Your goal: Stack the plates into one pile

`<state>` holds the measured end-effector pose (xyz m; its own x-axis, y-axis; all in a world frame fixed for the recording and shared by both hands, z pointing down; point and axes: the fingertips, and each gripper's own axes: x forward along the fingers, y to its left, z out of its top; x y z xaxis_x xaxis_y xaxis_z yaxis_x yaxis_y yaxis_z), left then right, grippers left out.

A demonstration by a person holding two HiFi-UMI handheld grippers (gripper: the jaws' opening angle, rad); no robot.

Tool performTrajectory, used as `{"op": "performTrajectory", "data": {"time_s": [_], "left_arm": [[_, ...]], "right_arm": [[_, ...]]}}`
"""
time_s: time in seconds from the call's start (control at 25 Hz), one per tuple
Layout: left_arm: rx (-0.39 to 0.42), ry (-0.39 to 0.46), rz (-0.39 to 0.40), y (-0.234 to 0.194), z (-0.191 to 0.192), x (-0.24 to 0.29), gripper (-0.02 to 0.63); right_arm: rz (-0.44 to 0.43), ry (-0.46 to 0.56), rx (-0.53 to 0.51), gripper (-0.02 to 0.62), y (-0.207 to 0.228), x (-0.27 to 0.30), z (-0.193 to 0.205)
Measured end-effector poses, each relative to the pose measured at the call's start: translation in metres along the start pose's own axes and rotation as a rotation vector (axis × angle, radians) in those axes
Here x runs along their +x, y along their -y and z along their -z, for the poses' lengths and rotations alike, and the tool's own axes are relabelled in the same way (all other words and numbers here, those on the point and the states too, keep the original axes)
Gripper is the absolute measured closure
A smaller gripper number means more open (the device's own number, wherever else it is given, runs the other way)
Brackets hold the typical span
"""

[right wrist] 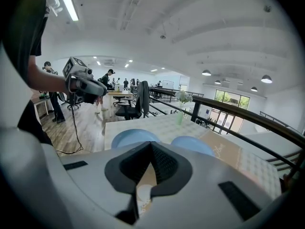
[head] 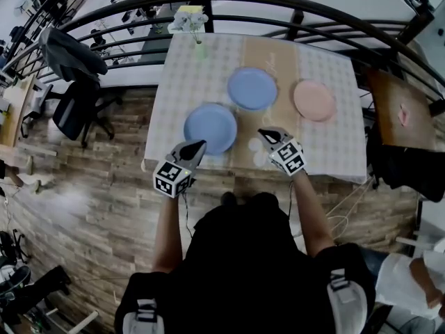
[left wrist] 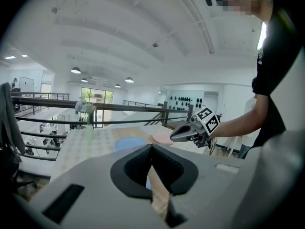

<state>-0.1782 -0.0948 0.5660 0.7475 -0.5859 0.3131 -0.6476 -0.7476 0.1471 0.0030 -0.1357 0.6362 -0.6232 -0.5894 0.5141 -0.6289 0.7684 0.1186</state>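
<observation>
Bottom of head view: person in a black top, both forearms reaching up-frame to the table's near edge.

Left gripper [head: 202, 144], lower centre-left: grey body, marker cube behind. Jaws clenched, black pads meeting at the tips, nothing between them. The tip overlaps the near rim of the round pale-blue plate [head: 210, 126]. Cannot tell whether it touches.

Right gripper [head: 263, 133], lower centre-right: jaws pressed together and empty. It sits over the tan runner strip [head: 271, 61], just right of that same blue plate and clear of it.

Table with white checked cloth [head: 174, 96], centre frame. Three plates lie flat on it, each apart from the others, none stacked.
- The near blue plate is left of centre, on the cloth by the runner's left edge.
- A second round blue plate [head: 252, 88] is above and to the right of it, on the runner.
- A round pink plate [head: 314, 100] is further right, on the checked cloth and level with the second blue one.

Far edge of the table, upper centre-left: a small clear vase of white flowers [head: 189, 23], upright.

Beyond the table a curved black metal railing [head: 292, 5] runs across the top. Upper left, on the wooden plank floor [head: 104, 207], stands a black office chair [head: 73, 110] with dark cloth draped over it.
</observation>
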Motion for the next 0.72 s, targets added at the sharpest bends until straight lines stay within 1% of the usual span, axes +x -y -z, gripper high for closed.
{"op": "performTrajectory", "data": {"time_s": [0.32,0.52,0.72], "left_arm": [[-0.015,0.006,-0.043,-0.005,-0.001,0.002,0.607],[-0.034,-0.002,-0.081,-0.005,-0.008,0.021,0.606],[-0.047,-0.001,-0.145,-0.008,-0.017,0.035,0.606]], "right_arm": [[-0.03,-0.002,-0.033,0.595,0.007,0.008,-0.001],[-0.066,-0.011,-0.037,0.595,0.031,0.009,0.003],[-0.098,-0.005,-0.021,0.595,0.059,0.011,0.01]]}}
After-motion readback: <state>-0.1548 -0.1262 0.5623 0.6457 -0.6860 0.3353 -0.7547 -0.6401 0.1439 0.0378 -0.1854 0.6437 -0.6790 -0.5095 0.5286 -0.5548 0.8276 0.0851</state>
